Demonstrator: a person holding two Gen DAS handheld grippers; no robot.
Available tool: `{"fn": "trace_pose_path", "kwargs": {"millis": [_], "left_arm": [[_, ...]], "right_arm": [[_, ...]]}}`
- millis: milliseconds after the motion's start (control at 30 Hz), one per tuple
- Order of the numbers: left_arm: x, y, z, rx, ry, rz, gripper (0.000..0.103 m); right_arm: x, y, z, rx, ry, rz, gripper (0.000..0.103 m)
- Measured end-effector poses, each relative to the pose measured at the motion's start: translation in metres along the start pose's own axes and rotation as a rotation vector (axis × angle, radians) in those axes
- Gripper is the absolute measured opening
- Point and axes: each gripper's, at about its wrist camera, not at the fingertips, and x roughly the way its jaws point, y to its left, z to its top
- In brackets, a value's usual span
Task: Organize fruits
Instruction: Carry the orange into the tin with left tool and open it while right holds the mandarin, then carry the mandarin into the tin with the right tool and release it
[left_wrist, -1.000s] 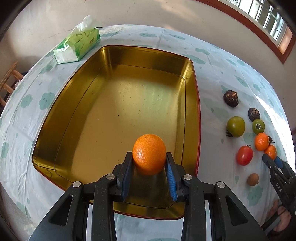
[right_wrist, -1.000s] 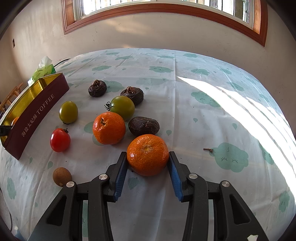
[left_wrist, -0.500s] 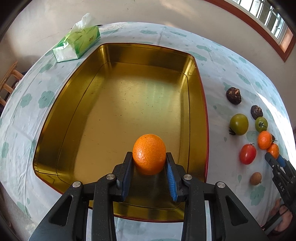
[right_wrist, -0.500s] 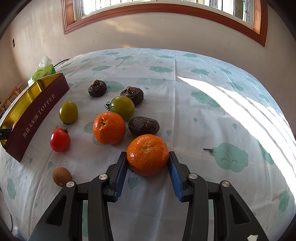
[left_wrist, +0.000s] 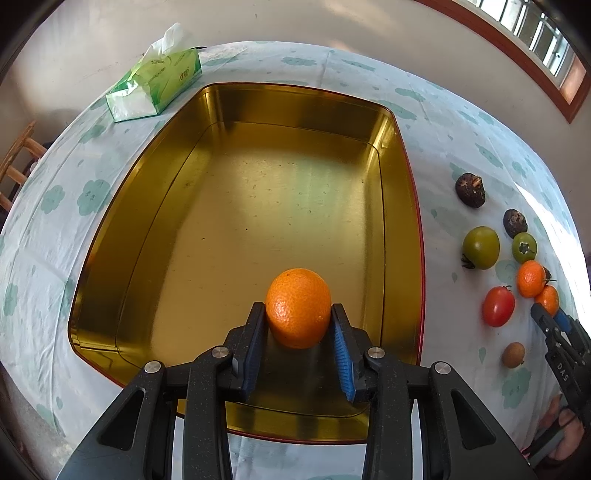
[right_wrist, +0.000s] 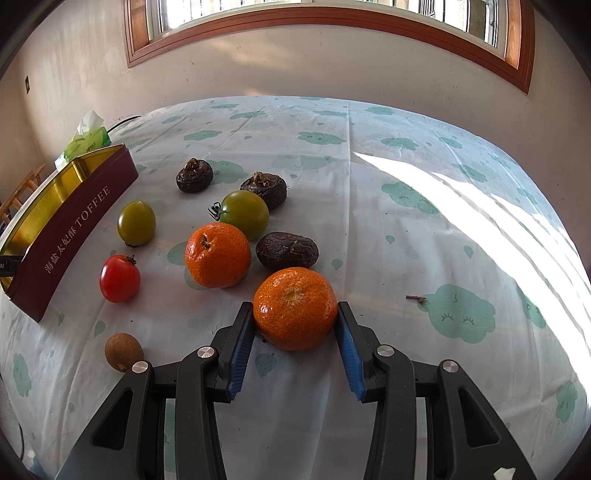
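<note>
Left gripper (left_wrist: 298, 325) pinching one mandarin (left_wrist: 297, 307) above the gold tin (left_wrist: 236, 110), near its front edge. Right gripper (right_wrist: 295, 325) clamped on a second mandarin (right_wrist: 294, 308) resting on the tablecloth (right_wrist: 424, 229). Loose nearby: one mandarin (right_wrist: 217, 254), two green tomatoes (right_wrist: 246, 213), one red tomato (right_wrist: 119, 278), three dark wrinkled fruits (right_wrist: 287, 250), one small brown fruit (right_wrist: 123, 350).

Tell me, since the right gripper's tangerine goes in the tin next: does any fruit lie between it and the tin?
Yes. Between the tangerine in the right gripper and the tin lie another tangerine, a red tomato and a green tomato.
</note>
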Motion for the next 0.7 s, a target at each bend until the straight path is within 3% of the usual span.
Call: {"fn": "trace_pose_path", "kwargs": {"millis": [167,233,433,567,700], "left_arm": [[-0.004,0.007,0.000,-0.006,-0.012,0.010,0.045],[-0.008,0.010,0.000,-0.015,-0.020,0.000,0.054],[-0.020,0.017,-0.004,-0.013,-0.053,-0.003,0.056],[-0.036,0.025,-0.007,-0.006,-0.114,0.008,0.057],[-0.057,0.041,-0.007,-0.029,-0.196,0.039,0.068]], "right_arm": [[0.000,0.001,0.000,-0.001,0.000,-0.001,0.041],[0.000,0.001,0.000,0.000,-0.001,-0.001,0.040],[-0.001,0.001,0.000,-0.001,0.000,-0.004,0.039],[-0.011,0.000,0.002,0.016,-0.007,0.005,0.039],[-0.032,0.008,0.014,0.007,-0.045,0.029,0.039]]}}
